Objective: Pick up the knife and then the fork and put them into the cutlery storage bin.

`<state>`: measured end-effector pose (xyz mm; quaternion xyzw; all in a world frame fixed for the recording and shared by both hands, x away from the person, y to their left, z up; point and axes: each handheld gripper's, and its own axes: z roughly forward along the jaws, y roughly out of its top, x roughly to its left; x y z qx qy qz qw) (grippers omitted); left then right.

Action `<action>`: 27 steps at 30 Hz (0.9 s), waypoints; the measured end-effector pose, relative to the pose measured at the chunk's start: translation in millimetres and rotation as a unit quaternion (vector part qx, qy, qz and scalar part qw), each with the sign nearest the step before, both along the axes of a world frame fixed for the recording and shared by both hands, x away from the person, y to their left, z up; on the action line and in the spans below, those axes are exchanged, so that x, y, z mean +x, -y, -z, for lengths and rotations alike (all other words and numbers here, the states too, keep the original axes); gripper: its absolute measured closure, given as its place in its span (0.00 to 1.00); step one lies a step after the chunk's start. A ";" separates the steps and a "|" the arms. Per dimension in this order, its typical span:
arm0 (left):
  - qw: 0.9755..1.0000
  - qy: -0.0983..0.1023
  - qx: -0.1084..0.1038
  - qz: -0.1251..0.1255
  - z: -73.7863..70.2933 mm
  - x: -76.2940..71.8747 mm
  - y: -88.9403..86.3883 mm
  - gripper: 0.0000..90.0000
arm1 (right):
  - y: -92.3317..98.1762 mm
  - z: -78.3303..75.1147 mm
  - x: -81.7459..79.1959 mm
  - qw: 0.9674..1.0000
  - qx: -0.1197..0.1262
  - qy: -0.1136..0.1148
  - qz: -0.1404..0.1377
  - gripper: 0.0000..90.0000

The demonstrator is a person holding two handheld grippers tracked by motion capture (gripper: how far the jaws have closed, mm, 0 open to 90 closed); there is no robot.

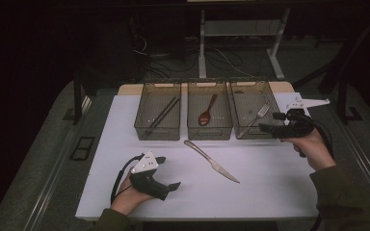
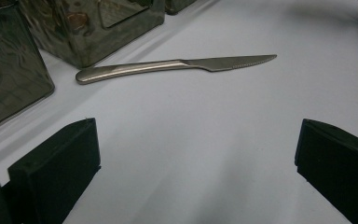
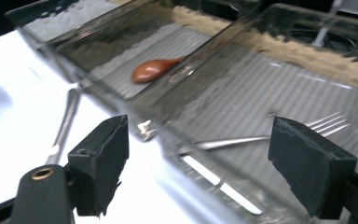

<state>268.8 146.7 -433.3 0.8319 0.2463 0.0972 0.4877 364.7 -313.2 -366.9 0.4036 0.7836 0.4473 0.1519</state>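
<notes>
From the high view, the knife (image 1: 211,161) lies bare on the white table (image 1: 270,192), in front of the three bins, between the left gripper (image 1: 166,174) and the right gripper (image 1: 269,122), which hangs by the right bin (image 1: 254,109) holding a fork (image 1: 256,118). In the left gripper view the jaws stand wide apart and empty; the knife (image 2: 168,65) looks stiff, smooth, thin and likely slippery, best pinched across its thicker handle. In the right gripper view the jaws gape empty over the fork (image 3: 261,135).
</notes>
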 end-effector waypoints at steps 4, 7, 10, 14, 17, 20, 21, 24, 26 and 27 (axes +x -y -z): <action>1.000 0.000 0.002 0.000 -0.4 -0.2 -0.1 0.00 | -8.2 12.5 -20.7 1.000 0.005 -0.002 -0.009 0.19; 1.000 0.002 0.005 0.000 -0.4 0.2 0.3 0.00 | -11.8 23.3 -35.1 1.000 0.006 -0.003 -0.008 0.19; 1.000 0.001 0.007 0.000 -1.1 -0.2 0.8 0.00 | -14.2 33.7 -48.3 1.000 0.012 -0.010 -0.007 0.15; 1.000 0.003 0.009 -0.002 -2.3 0.3 0.0 0.00 | -14.1 46.1 -65.8 1.000 0.016 -0.007 -0.008 0.15; 1.000 0.002 0.008 -0.005 -3.4 1.7 -0.8 0.04 | -13.2 56.1 -76.2 1.000 0.020 -0.002 -0.008 0.15; 1.000 -0.001 0.005 -0.009 -3.4 3.8 0.1 0.08 | -13.3 65.0 -84.1 1.000 0.022 -0.008 -0.014 0.15; 1.000 -0.003 0.007 -0.009 -3.4 4.6 0.8 0.09 | -14.1 67.7 -86.7 1.000 0.023 -0.012 -0.012 0.15; 1.000 -0.001 0.015 -0.014 -4.0 9.0 4.9 0.17 | -16.8 73.1 -92.8 1.000 0.018 -0.010 -0.019 0.15; 1.000 0.005 0.027 -0.010 -6.0 13.7 7.5 0.25 | -18.4 74.9 -96.3 1.000 0.017 -0.010 -0.021 0.15; 1.000 0.006 0.027 -0.010 -7.0 16.0 9.6 0.32 | -19.0 75.4 -97.7 1.000 0.018 -0.010 -0.023 0.15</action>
